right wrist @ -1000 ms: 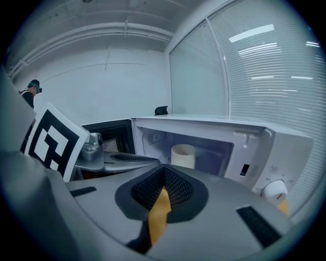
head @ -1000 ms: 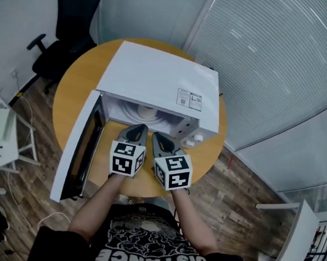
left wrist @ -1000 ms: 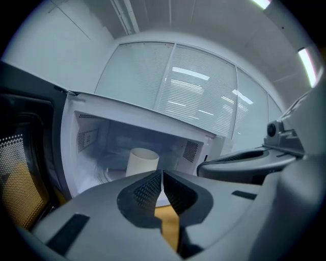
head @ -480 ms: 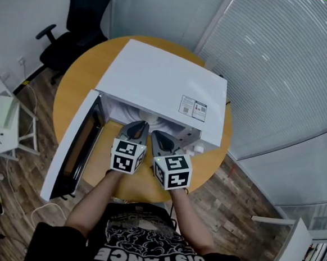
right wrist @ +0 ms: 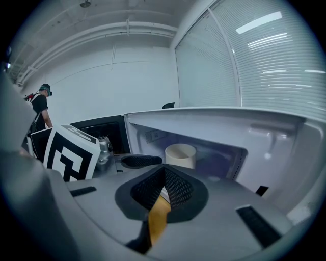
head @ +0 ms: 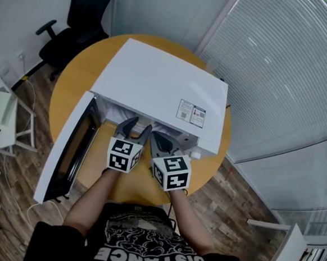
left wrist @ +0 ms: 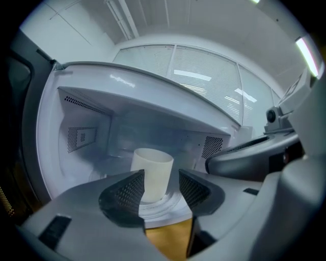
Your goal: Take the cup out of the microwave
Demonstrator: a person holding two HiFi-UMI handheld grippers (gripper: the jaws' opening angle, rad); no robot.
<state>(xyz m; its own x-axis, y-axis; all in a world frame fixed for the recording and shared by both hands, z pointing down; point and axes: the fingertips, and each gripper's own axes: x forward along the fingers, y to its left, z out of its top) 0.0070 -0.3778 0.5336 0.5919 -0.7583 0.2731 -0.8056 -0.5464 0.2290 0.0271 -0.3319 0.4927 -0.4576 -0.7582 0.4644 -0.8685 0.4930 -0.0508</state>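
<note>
Now that your left gripper (head: 134,126) has come up to the mouth of the microwave (head: 155,87), its jaws, pressed together a second ago, are opening. They stand partly apart with nothing between the pads yet. Seen along those jaws, the cup (left wrist: 153,171) lines up in the gap, but it is still deeper in. It stands upright on the white tray (left wrist: 159,210) near the middle of the cavity, untouched. That reads as the start of the reach, with the grasp not yet made. The gap looks barely wider than the cup, so you will likely want the jaws wider before going in. Your right gripper (head: 158,138) sits just beside the left one, jaws closed and empty, also pointing at the opening. Keep it from crowding the left one's path, since it already fills the right side of the left gripper view. The door (head: 66,147) hangs wide open to your left, clear of the approach. The cavity roof is low over the cup, so lifting it high could knock the rim. Around the desk (head: 71,86) are a chair (head: 82,19) and, further off, a person (right wrist: 41,104), both well apart from the work.
</note>
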